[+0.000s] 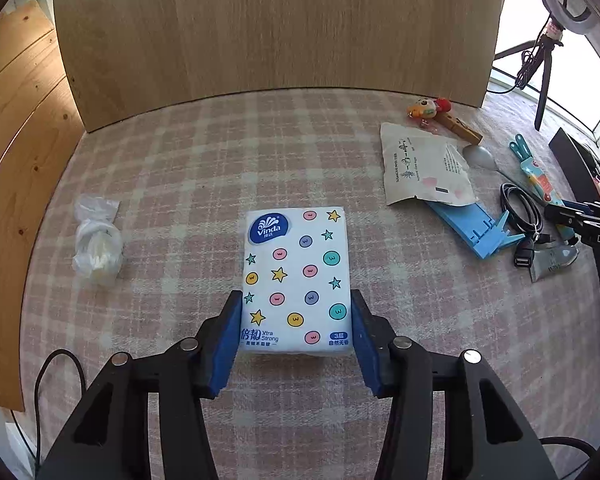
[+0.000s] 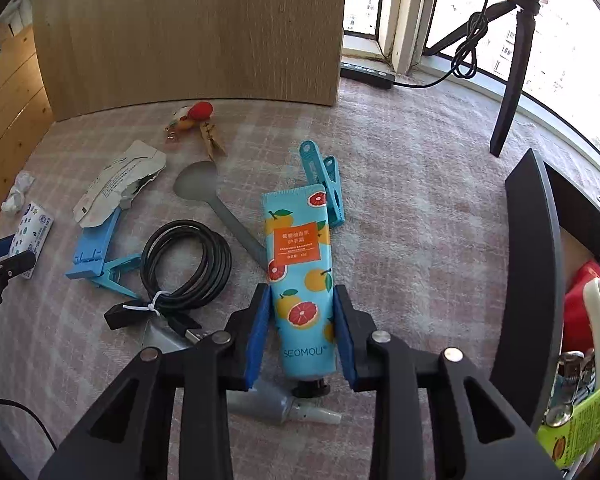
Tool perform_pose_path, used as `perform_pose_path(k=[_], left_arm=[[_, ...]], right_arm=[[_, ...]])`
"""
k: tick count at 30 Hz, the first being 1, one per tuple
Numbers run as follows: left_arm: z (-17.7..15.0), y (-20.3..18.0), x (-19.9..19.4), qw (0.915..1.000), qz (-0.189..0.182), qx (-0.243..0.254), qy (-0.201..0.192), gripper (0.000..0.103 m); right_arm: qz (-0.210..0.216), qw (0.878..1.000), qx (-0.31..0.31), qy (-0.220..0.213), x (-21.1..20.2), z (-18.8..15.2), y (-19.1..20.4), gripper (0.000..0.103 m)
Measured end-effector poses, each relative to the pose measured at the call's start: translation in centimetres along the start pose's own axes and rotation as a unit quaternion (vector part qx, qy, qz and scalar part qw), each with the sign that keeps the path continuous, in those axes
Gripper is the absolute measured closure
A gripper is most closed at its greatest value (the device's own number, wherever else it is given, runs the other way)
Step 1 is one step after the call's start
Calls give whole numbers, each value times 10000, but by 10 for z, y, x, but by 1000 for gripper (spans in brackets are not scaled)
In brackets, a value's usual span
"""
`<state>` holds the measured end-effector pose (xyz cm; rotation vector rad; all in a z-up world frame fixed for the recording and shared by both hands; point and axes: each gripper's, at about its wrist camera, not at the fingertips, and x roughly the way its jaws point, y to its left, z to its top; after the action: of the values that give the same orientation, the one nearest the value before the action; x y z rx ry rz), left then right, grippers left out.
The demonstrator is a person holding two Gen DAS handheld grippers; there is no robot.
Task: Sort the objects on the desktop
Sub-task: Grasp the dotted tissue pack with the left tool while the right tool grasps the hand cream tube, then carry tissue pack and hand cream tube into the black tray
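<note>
Blue pads of the left gripper (image 1: 296, 320) sit against both long edges of the tissue pack (image 1: 296, 276), and they look clamped on its near end while the pack lies flat on the checked cloth (image 1: 172, 168); most of the pack stretches out beyond the fingertips. Gripped so close to one end, the soft pack may sag or swivel once lifted, and a squeeze on soft packaging could let it slide free. Left of those fingers, well apart, lies a crumpled clear bag (image 1: 97, 248). The right gripper (image 2: 302, 320) straddles the lower body of the hand cream tube (image 2: 298, 264), its pads touching or just beside the tube's sides; I cannot tell whether they press. The tube's black cap (image 2: 310, 390) rests across a grey tube (image 2: 284, 404) under the near end, so a lift might drag or roll that one. A grey spoon (image 2: 216, 204) passes under the cream tube just left of the fingers, and a coiled black cable (image 2: 186, 264) lies near the left pad, easy to snag. Right of the fingers stands a dark bin (image 2: 534, 264), holding a red item, a white strip, a metal clip and a green-yellow packet, all partly hidden.
</note>
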<state>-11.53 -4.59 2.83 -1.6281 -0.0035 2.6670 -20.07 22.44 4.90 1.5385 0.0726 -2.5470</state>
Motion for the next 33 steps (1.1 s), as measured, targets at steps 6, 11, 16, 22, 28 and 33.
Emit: perform_pose_path(k=[6,11,16,22,28,33], left_arm=[[-2,6,-10,9995,-95,-302,-70,56],[0,11,-25,9987,-115,-448,-206,56],[5,12,-43,9980,-164,-503,-349,56],[16,-3,-65,9980,-185,-344,-489,56],[33,-49,-80,9972,-344,28,-660,56],[42,-110,-87,9939,-777,398,-677,56]], right_arm=[[108,9994,315,-116,-8,-5,-10,73],[227,9980,506,-286,-25,-6,-16,73],[367,9964,633,-417,-41,-2,-17,73],[373,9948,738,-590,-73,-3,-20,73],[231,9927,1015,-605,-105,-21,-42,73],[-8,9878,1389,-702,-137,-46,-75,73]])
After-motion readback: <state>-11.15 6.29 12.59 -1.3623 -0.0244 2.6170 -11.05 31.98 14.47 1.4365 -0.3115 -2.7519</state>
